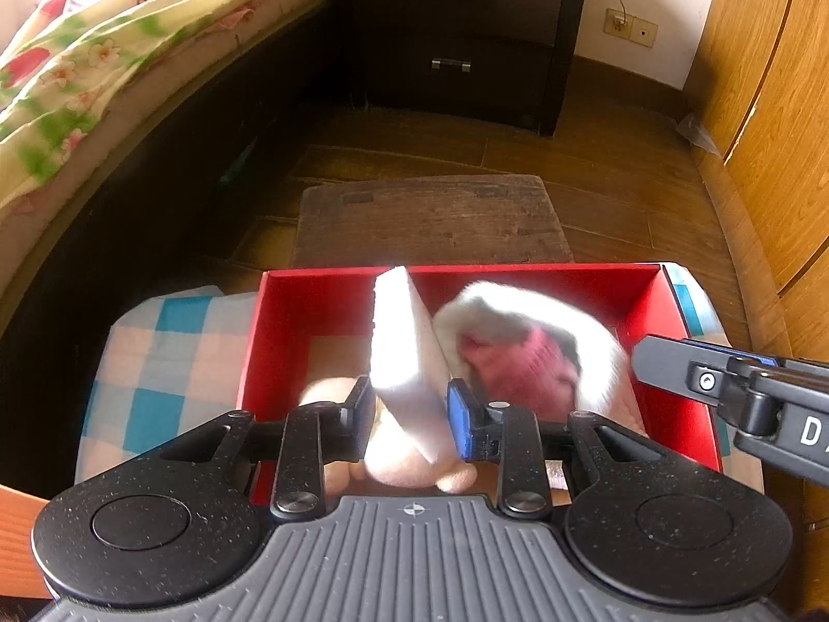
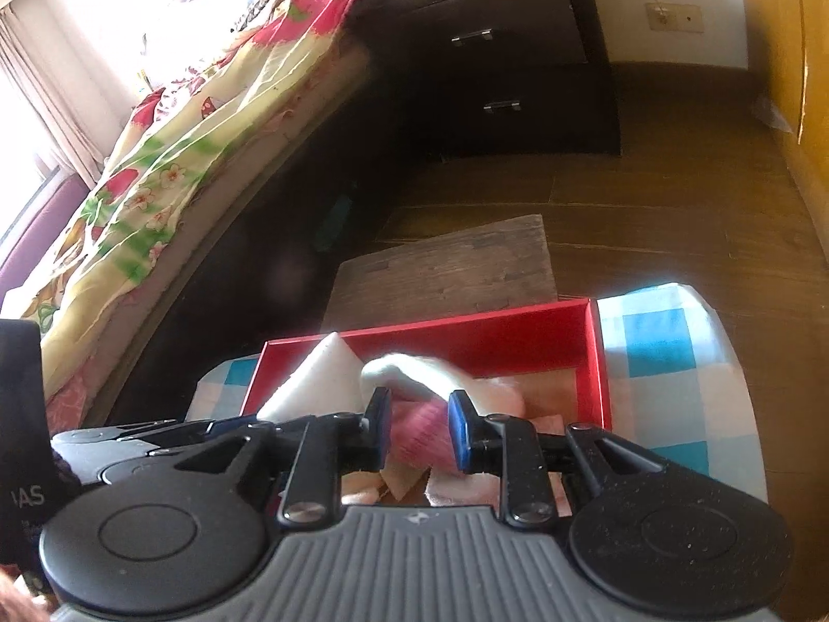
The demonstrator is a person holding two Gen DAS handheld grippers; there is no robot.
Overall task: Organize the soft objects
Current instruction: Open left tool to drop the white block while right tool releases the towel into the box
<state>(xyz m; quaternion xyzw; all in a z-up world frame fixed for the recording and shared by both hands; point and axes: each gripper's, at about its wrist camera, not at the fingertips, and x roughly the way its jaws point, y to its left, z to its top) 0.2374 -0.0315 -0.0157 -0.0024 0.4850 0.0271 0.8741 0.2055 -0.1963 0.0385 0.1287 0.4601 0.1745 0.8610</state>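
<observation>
A red box sits on a blue-and-white checked cloth. My left gripper is shut on a white foam block, which stands tilted over the box's near left part. Peach plush pieces lie in the box under it. My right gripper is shut on the pink part of a pink-and-white sock, held low over the box. In the left wrist view the sock is blurred, and the right gripper reaches it from the right. The foam block stands left of the sock.
A worn wooden stool stands just beyond the box. A bed with a flowered quilt runs along the left. A dark two-drawer nightstand is at the back, and a wooden wardrobe is on the right. Wooden floor lies between them.
</observation>
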